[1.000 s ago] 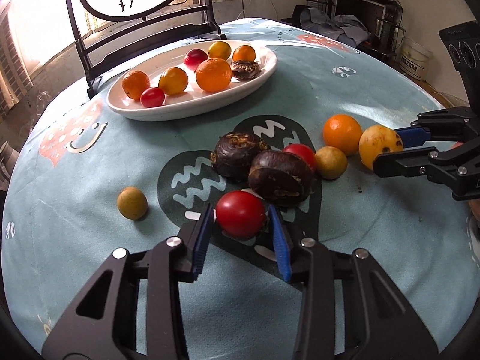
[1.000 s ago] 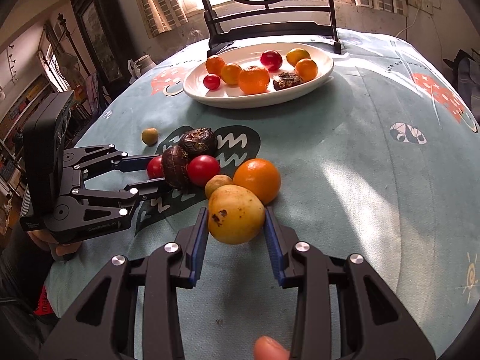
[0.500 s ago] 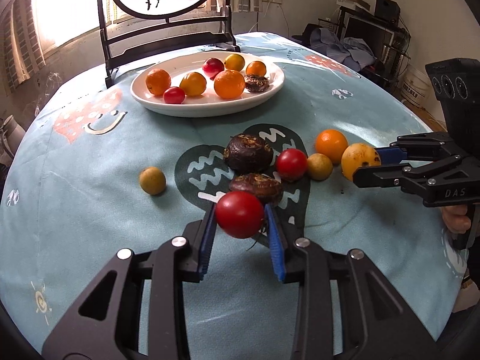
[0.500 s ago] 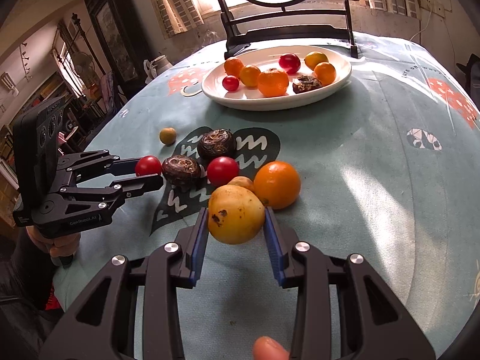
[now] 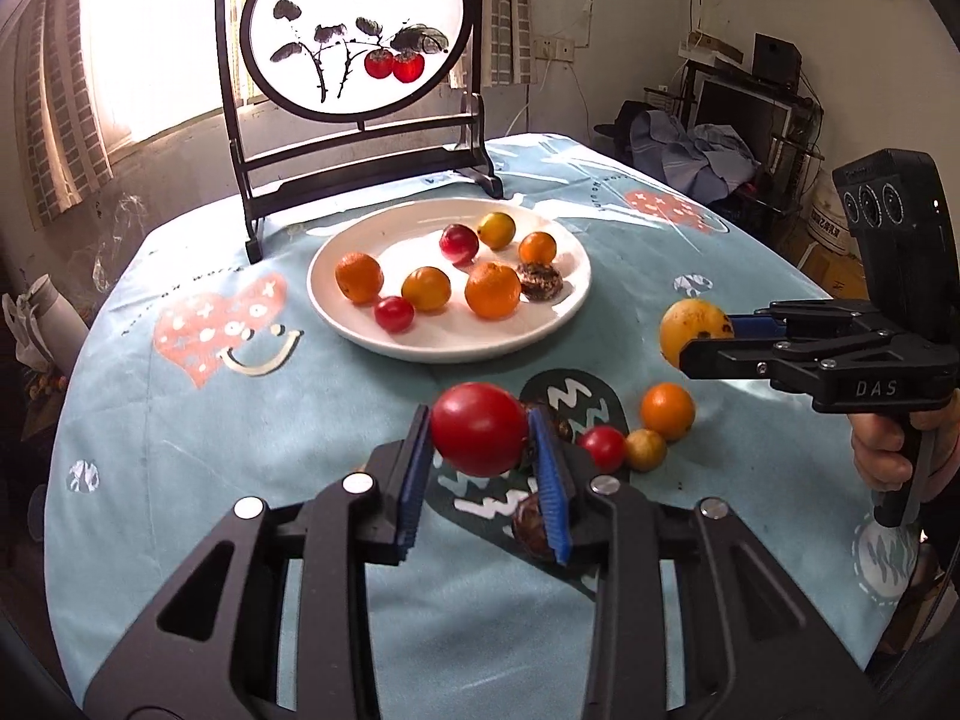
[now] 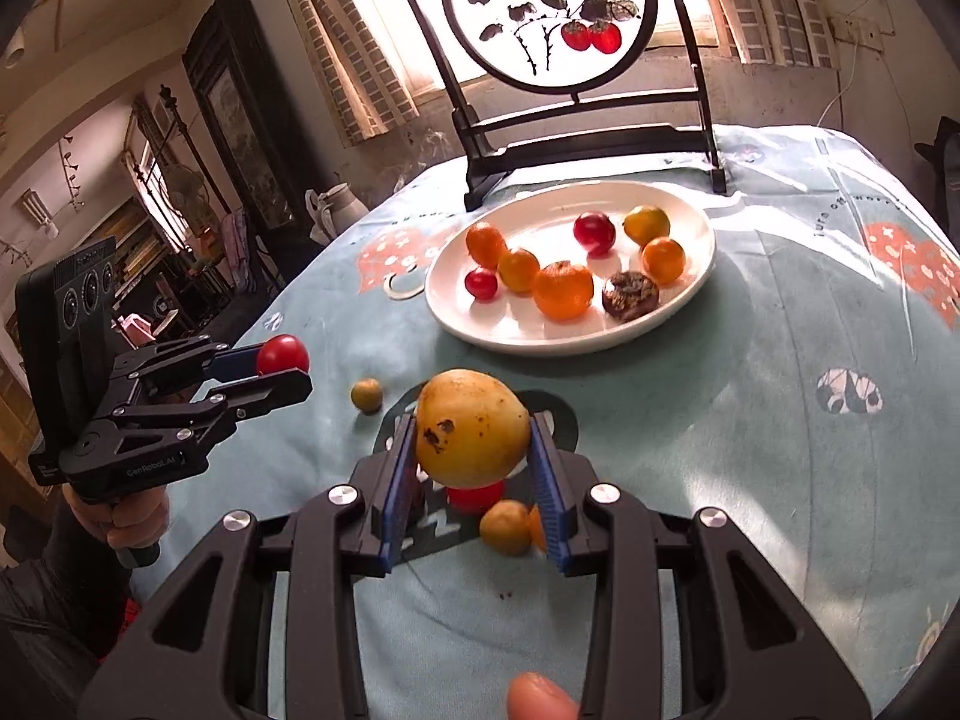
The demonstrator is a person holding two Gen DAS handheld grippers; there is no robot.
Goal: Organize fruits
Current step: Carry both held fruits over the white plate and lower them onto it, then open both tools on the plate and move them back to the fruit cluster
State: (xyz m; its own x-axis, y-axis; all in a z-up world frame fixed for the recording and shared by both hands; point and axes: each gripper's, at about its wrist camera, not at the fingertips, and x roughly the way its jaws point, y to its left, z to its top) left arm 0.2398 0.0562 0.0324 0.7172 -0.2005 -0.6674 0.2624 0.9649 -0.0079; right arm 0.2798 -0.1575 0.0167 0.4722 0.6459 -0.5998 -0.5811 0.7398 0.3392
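My left gripper (image 5: 483,459) is clamped on a red tomato (image 5: 479,437), held clear above the table, the blue pads pressing it from both sides. My right gripper (image 6: 474,468) is closed on a speckled yellow fruit (image 6: 472,420), also lifted off the cloth.

Below me lies a round table under a pale blue tablecloth (image 5: 180,420) printed with a pink heart and a smile, small white emblems and a dark patch with white zigzags (image 5: 570,396). On that dark patch sit a second, smaller red tomato (image 5: 602,449), a small yellow-brown fruit (image 5: 645,450) touching it, and an orange (image 5: 667,411) just beside that. Two dark brown wrinkled fruits lie partly hidden behind my left fingers. One small yellowish fruit (image 6: 366,395) rests alone on the cloth, well apart from the cluster.

Farther back stands a white oval plate (image 5: 558,324) holding oranges, small yellow-orange fruits, two red ones and one dark wrinkled fruit (image 5: 540,282).

Behind the plate is a dark wooden stand (image 5: 360,162) carrying a round painted screen with red persimmons on a branch. Bright windows with blinds lie behind it. To one side I see a dark cabinet (image 6: 240,114) and shelves; on the other, a heap of clothing (image 5: 702,150) and a monitor (image 5: 744,114).
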